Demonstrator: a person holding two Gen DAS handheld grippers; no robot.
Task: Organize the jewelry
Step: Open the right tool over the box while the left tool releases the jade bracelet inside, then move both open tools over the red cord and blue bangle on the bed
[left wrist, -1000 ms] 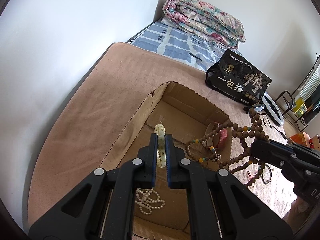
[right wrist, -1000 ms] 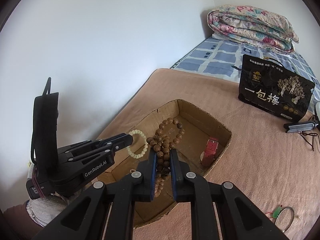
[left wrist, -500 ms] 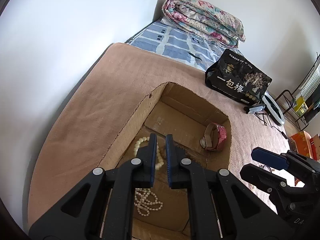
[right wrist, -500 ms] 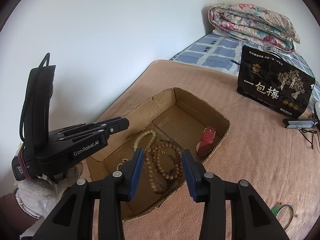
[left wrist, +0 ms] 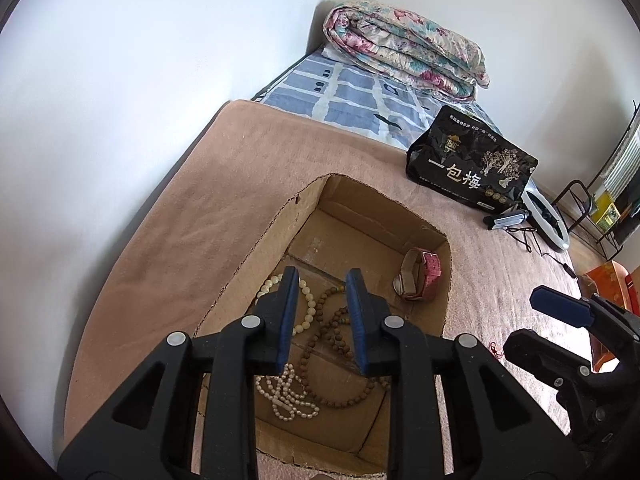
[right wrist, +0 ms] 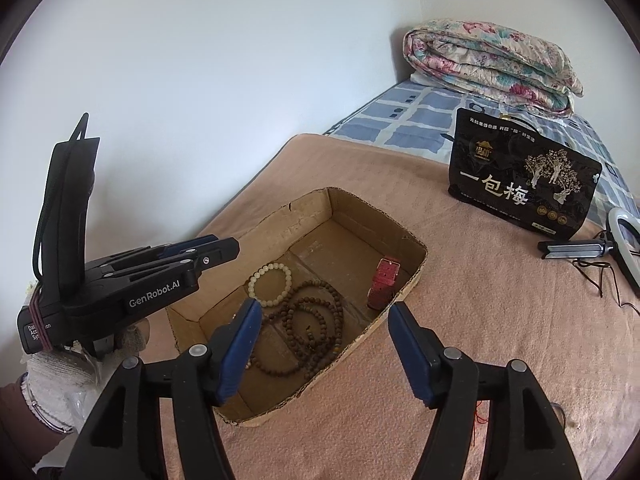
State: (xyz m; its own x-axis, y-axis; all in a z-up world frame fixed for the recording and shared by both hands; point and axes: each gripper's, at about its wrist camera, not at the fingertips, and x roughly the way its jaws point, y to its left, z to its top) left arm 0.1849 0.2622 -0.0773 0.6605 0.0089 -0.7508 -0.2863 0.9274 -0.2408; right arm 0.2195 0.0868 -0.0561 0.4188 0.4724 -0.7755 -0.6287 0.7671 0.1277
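Four pieces are already lying inside the cardboard box (right wrist: 416,258) on the tan blanket (right wrist: 500,320), so the sorting is looking well advanced. Going left to right across the box floor in the right wrist view, the cream bead bracelet (right wrist: 270,284) is sitting at about 10 o'clock, the long brown wooden bead strand (right wrist: 310,332) is coiling in loose loops at the centre and just touching the bracelet's lower edge, and the pink-strapped wristwatch (right wrist: 383,283) is leaning against the wall at 2 o'clock; a white pearl strand (left wrist: 286,394) is bunching at 6 o'clock in the left wrist view. What is left is hard to judge: a thin red cord (right wrist: 476,420) is showing on the blanket at 4 o'clock outside the box, possibly part of another piece, though the gripper is hiding most of it. The left gripper (left wrist: 322,316) is hovering above the near-left part of the box, angling down and forward, its jaws moderately spread and holding nothing. The right gripper (right wrist: 324,348) is hanging over the near-right rim, pointing toward the far corner, its jaws spread wide and empty.
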